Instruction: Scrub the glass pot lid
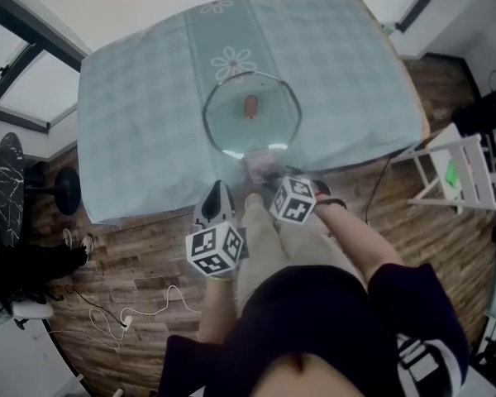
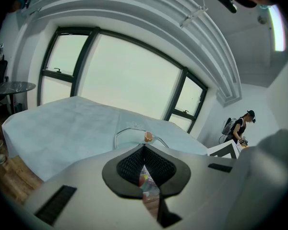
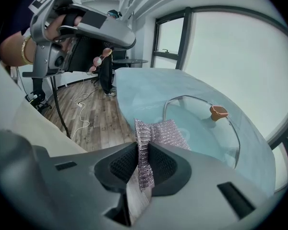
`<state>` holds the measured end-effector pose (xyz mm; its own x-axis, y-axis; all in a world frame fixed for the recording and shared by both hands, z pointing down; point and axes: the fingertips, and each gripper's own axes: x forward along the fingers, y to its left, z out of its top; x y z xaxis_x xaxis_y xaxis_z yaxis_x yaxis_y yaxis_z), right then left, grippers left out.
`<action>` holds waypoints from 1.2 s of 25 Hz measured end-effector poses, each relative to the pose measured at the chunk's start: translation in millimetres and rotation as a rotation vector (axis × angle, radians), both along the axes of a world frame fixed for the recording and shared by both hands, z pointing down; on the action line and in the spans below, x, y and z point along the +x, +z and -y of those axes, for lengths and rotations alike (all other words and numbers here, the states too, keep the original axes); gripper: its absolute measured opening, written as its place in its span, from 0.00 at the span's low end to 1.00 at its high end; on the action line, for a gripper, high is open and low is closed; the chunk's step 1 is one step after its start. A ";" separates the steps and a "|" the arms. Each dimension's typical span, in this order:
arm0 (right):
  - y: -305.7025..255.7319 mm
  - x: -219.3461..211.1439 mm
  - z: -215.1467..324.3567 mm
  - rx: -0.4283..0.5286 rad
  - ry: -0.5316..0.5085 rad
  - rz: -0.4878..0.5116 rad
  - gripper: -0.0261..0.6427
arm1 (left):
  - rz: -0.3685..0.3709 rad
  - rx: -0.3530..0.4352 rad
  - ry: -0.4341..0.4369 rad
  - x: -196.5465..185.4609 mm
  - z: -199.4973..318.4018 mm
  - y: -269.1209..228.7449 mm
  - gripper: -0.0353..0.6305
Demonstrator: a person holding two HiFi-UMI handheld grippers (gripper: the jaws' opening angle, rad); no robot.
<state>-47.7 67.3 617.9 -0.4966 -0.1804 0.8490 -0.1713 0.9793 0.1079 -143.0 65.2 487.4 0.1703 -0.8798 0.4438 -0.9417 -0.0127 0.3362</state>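
Two grippers hang over the near edge of the table, short of the work.

- Round glass pot lid (image 1: 256,135), metal-rimmed with a small orange-brown knob (image 1: 250,106), lies knob-up on the pale blue checked tablecloth (image 1: 140,114), near the middle of the table toward our side. Flat and rim-down, it looks steady enough to take rubbing without tipping.
- Right gripper (image 3: 140,163): jaws pinch a silvery-pink woven scrubbing cloth (image 3: 161,131) by one folded edge. The free part fans out past the tips, toward the lid's near rim. We judge this leaves a loose pad to press on the glass.
- Left gripper (image 2: 144,150): jaws pressed together with nothing between them, pointing across the table at the lid. We read it as the bracing hand, ready to steady the rim or knob.
- Cloth and glass are apart; scrubbing has not begun.
- Next, by our reckoning: lower the cloth onto the near glass.
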 end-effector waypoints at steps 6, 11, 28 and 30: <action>-8.1 0.2 -4.8 0.005 -0.011 0.020 0.14 | 0.017 0.004 -0.008 2.7 -9.3 0.3 0.05; -16.2 2.2 -7.9 0.019 -0.018 0.018 0.14 | -0.001 0.000 -0.037 -2.8 -12.3 -0.3 0.05; -63.2 8.2 18.4 0.079 0.035 0.064 0.14 | 0.003 0.026 -0.010 -7.6 10.4 -7.4 0.05; -70.9 9.7 26.6 0.083 0.048 0.069 0.14 | 0.001 0.028 -0.002 -8.7 16.7 -7.5 0.05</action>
<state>-38.0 40.7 547.0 -0.5422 -0.2737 0.7944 -0.2276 0.9580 0.1747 -151.7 48.4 479.9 0.1675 -0.8923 0.4192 -0.9422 -0.0198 0.3344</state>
